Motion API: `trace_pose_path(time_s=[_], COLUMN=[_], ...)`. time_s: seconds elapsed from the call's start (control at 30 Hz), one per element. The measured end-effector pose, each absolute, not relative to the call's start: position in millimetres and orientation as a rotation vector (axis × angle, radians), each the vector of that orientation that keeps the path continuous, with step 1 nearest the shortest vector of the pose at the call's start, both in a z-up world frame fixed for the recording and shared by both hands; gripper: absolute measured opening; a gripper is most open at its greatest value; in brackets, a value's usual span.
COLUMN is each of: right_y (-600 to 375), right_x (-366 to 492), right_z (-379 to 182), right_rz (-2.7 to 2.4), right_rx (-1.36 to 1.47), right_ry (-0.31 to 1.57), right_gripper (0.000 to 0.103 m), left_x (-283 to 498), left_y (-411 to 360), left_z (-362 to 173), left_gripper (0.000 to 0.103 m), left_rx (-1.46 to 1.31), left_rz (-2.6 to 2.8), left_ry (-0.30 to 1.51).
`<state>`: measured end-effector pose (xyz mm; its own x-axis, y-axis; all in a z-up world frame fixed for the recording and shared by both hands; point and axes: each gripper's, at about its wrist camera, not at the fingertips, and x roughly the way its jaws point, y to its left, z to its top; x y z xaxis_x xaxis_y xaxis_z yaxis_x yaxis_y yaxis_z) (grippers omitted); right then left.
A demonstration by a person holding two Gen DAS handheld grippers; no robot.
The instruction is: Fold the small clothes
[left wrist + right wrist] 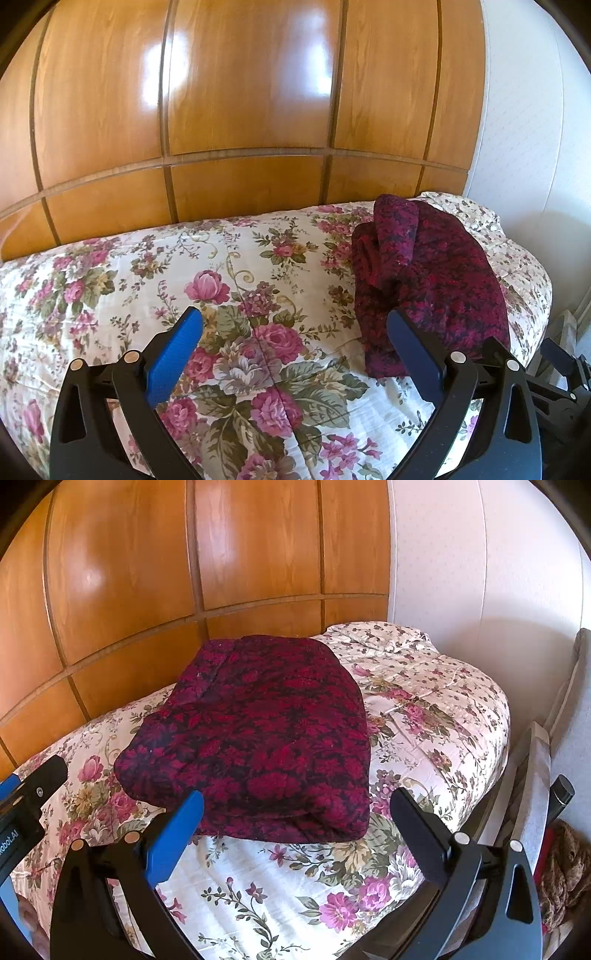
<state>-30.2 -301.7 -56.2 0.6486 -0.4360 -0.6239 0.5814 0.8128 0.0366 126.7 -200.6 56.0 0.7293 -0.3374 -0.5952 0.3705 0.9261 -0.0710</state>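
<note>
Spread wide and empty above the floral bed [424, 709]: right gripper [295, 812], lower frame. Same for left gripper [295, 328]. Folded crimson garment [258, 738] mid-frame on the bedspread. Wooden wardrobe panels [147, 572] behind, upper left; brown bundle [565, 871] lower right.

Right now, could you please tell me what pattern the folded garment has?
Dark crimson floral knit garment, clearest in the right wrist view.

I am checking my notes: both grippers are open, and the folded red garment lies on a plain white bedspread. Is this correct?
Not quite: the bedspread is floral, cream with pink roses and green leaves, as the right wrist view shows. The rest holds: the left gripper and right gripper are open, and the folded red garment lies on it.
</note>
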Motion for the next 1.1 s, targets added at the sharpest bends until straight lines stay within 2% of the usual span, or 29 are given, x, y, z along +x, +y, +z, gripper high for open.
trace_pose_path(time_s=[1.1], right_y=[-297.6], right_x=[-32.3], right_z=[-54.2], right_rz=[-0.571], right_rx=[0.254], right_ry=[0.636], right_gripper=[0.101], left_x=[120.9], left_y=[-190.4], left_z=[64.6], left_gripper=[0.099], left_rx=[0.058], left_rz=[-0.374], left_ry=[0.604])
